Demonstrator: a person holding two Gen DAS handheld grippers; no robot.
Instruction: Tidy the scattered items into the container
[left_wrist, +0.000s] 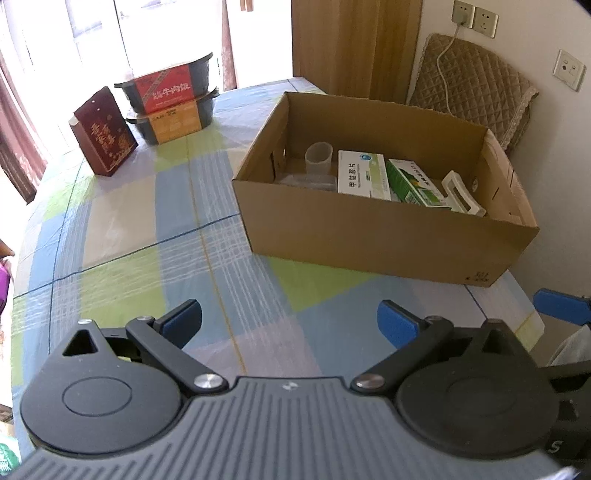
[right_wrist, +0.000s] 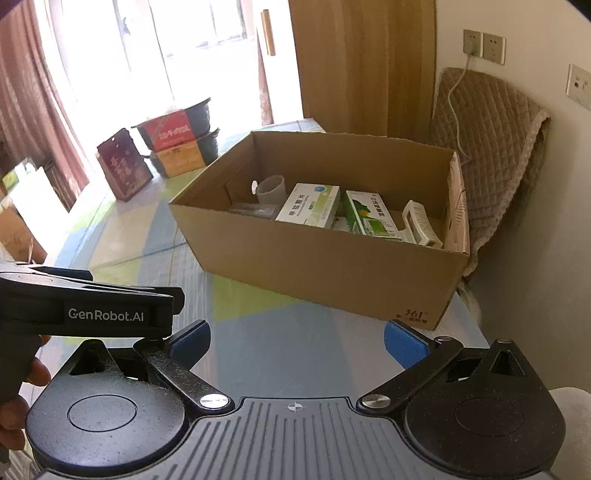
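We saw a matt brown cardboard box (left_wrist: 373, 236) on a smooth, faintly glossy checked tablecloth (left_wrist: 147, 221). At its two o'clock hung a quilted cloth cover (left_wrist: 476, 99). Our left gripper (left_wrist: 290, 325) was matt black plastic with blue pads (left_wrist: 397, 325) and shiny metal screws (left_wrist: 207, 380).

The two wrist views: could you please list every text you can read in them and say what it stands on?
"GenRobot.AI": side of the left gripper.
"361": near corner of the cardboard box; the small print below is blurred.
"S": right gripper.
Chinese print on the red box, stacked food tubs and medicine boxes: too blurred to quote.
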